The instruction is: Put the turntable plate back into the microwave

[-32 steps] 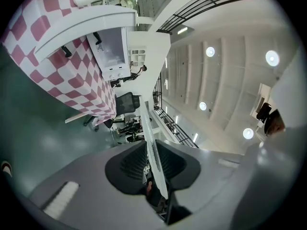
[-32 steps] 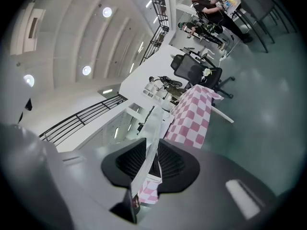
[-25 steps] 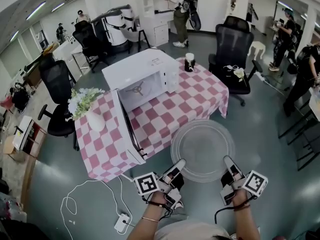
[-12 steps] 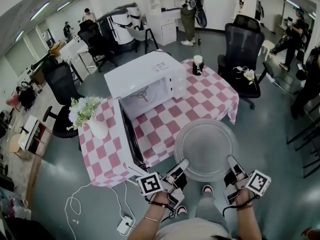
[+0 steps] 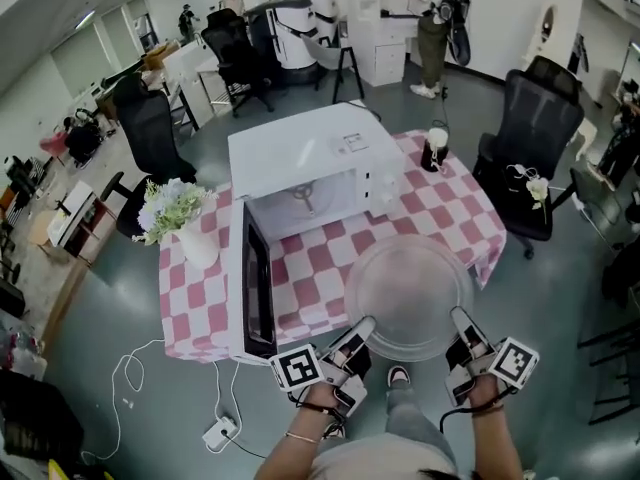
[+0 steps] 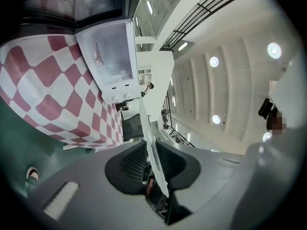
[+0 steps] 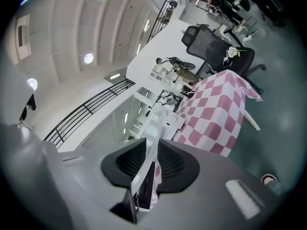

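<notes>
I hold a round clear glass turntable plate level above the near edge of the checkered table, one gripper on each side of its near rim. My left gripper is shut on the rim at the lower left, my right gripper on the lower right. Edge-on, the plate sits between the left pads, and in the right gripper view the plate is pinched the same way. The white microwave stands ahead with its door swung open toward me and a three-armed hub in its bare cavity.
A white vase of flowers stands at the table's left edge, a dark cup at the far right corner. Black office chairs ring the table. A power strip and cable lie on the floor at left. People stand in the background.
Both grippers have carried the plate forward, from over the floor to over the table's near edge. The microwave and its open door now lie closer and more centred in the head view.
</notes>
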Available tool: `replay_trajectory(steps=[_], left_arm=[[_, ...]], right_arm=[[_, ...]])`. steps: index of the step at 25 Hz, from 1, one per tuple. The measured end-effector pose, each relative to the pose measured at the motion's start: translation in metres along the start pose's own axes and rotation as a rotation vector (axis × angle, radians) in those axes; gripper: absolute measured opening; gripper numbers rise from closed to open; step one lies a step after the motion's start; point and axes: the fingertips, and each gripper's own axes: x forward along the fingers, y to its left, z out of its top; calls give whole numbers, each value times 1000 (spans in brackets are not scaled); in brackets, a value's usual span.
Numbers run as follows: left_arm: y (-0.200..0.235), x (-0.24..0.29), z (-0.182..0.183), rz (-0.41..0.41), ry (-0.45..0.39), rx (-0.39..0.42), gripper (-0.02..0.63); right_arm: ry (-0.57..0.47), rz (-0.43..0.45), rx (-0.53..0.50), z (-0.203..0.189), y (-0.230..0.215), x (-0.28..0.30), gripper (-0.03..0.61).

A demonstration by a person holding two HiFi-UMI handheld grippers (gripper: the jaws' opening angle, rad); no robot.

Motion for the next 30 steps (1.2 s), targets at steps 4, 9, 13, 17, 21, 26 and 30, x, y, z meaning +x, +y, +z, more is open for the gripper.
replay_trajectory(steps=[4, 9, 13, 17, 21, 26, 30], left_arm=[[8, 22, 18, 55, -84, 7, 57], [17, 38, 42, 117, -197, 29, 58], [24, 43, 59, 156, -292, 45, 58], [28, 37, 73, 185, -398, 77, 58], [32, 30, 82, 210, -494, 75, 58], [47, 17, 90, 237, -587, 15, 55], [66, 6, 106, 229, -643, -39, 52]], right_arm=[[81, 99, -6, 28, 6, 45, 81], [188, 175, -21, 52, 13, 96, 81], [276, 234, -59, 63, 22, 136, 81], [374, 311, -93, 61, 36, 172, 80], [447, 397, -118, 58, 52, 200, 78], [528, 492, -128, 42, 73, 230, 78], [563, 345, -137, 27, 55, 256, 80]])
